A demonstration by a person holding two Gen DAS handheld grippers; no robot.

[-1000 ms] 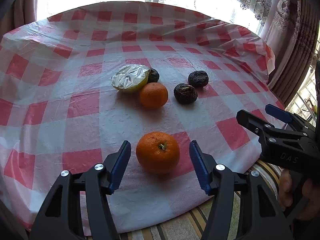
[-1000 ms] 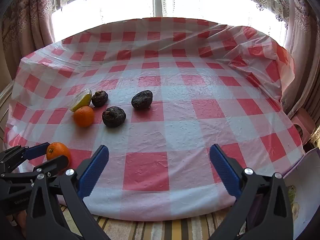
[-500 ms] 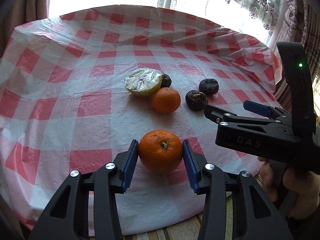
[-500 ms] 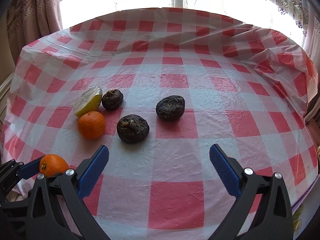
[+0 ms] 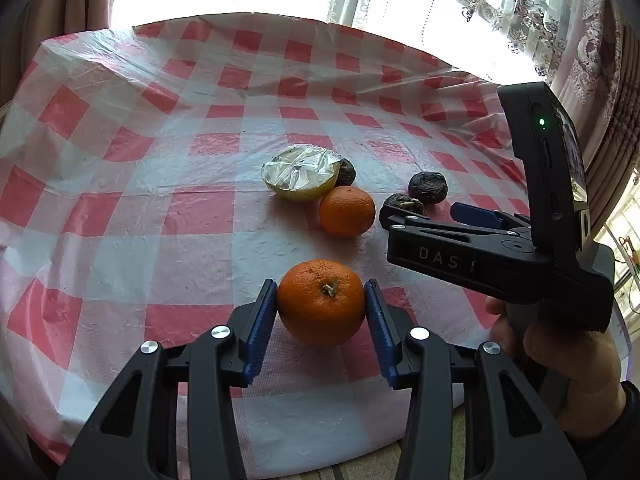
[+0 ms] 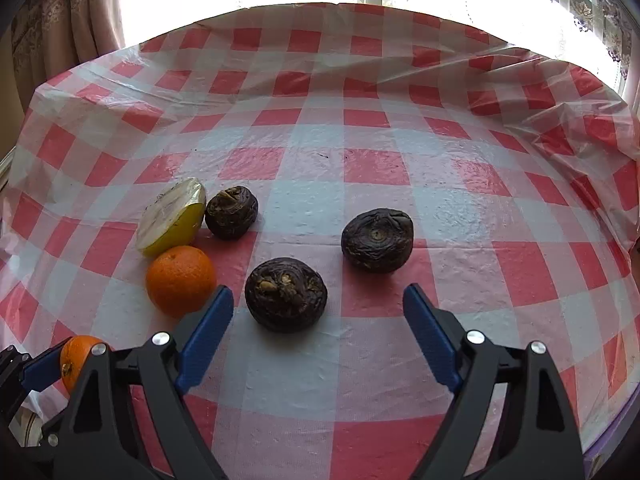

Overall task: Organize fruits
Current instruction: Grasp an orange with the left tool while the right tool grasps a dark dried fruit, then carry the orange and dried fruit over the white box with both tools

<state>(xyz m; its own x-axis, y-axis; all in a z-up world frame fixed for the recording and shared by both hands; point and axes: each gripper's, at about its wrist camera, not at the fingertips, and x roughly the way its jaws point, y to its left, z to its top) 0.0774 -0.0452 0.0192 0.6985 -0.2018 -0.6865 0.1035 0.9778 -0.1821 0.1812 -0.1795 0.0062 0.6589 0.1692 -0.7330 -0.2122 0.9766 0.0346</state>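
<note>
Your left claw gripped the orange at its widest girth; firm, smooth-skinned, likely rollable; right claw gaped.

A red-and-white checked tablecloth fills both views. At lower centre of the left wrist view sits a bright orange mandarin with a green-brown stem, between blue pads on a black left gripper. Centre frame in the right wrist view, three wrinkled dark-brown fruits; left of them, a second orange mandarin and a yellow-rinded cut fruit.
</note>
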